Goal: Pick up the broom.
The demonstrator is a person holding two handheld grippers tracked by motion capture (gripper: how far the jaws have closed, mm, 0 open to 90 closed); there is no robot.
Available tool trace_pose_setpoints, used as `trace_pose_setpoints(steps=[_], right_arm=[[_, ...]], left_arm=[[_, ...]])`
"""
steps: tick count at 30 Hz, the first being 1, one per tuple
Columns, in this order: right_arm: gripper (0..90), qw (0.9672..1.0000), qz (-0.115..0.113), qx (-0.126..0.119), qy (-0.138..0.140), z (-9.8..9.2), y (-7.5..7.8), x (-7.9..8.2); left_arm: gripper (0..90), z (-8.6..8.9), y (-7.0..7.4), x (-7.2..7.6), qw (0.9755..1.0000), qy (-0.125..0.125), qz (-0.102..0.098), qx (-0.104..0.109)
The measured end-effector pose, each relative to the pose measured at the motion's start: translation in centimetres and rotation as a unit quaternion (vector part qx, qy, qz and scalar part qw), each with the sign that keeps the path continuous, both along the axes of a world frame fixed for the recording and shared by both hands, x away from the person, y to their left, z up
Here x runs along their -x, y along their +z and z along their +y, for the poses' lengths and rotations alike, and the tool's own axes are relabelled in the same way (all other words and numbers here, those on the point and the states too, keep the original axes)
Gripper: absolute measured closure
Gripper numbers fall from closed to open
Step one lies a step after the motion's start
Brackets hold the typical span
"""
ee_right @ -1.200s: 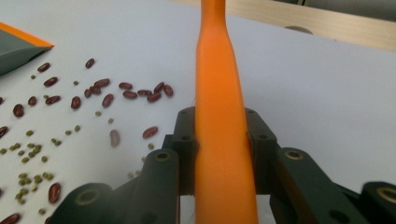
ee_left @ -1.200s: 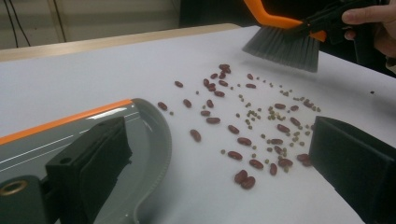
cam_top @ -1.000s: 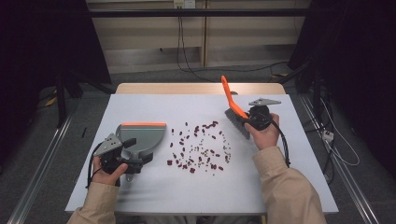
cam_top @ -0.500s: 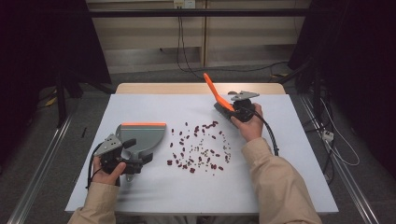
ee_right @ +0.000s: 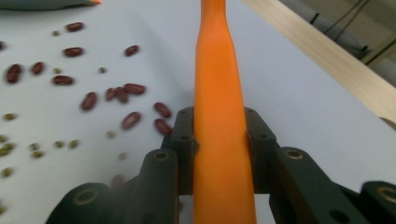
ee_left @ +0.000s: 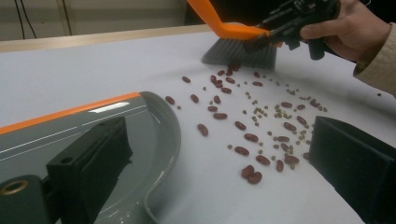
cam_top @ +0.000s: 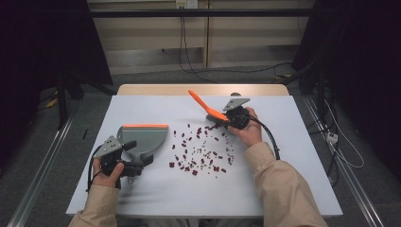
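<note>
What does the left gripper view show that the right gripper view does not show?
The left gripper view has the grey bristles of the brush touching the table at the far edge of the beans, the inside of the grey dustpan, and the person's hand with the right gripper. The right gripper view has the jaws pressed on both sides of the orange brush handle and the wooden table edge. Both have the red beans and small green beans scattered on the white table.
</note>
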State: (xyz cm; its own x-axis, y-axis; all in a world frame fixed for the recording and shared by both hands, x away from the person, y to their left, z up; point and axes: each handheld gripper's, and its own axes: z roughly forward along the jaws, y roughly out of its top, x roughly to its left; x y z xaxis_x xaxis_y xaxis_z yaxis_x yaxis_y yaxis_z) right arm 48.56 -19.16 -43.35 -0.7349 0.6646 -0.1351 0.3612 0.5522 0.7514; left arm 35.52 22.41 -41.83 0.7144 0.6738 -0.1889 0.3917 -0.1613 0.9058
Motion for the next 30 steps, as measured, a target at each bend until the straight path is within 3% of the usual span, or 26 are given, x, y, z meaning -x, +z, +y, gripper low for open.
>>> trace_pose_setpoints(steps=[9,14,25,30], right_arm=[[70.6,0.9985,0.018,0.008,0.051,-0.1,0.3,2.9],[70.5,0.9985,0.023,-0.007,0.049,-0.2,0.2,4.4],[70.4,0.9974,0.029,0.007,0.065,0.2,0.6,6.9],[70.5,0.997,0.034,-0.005,0.069,0.1,0.7,7.7]], left_arm=[[5.2,0.1,0.1,0.0,1.0,0.002,-0.002,0.0],[5.2,0.0,0.1,0.0,1.0,0.0,-0.004,0.003],[5.2,0.1,0.2,0.1,1.0,0.0,-0.007,0.0],[5.2,0.1,0.3,0.2,0.9999,0.001,-0.01,0.002]])
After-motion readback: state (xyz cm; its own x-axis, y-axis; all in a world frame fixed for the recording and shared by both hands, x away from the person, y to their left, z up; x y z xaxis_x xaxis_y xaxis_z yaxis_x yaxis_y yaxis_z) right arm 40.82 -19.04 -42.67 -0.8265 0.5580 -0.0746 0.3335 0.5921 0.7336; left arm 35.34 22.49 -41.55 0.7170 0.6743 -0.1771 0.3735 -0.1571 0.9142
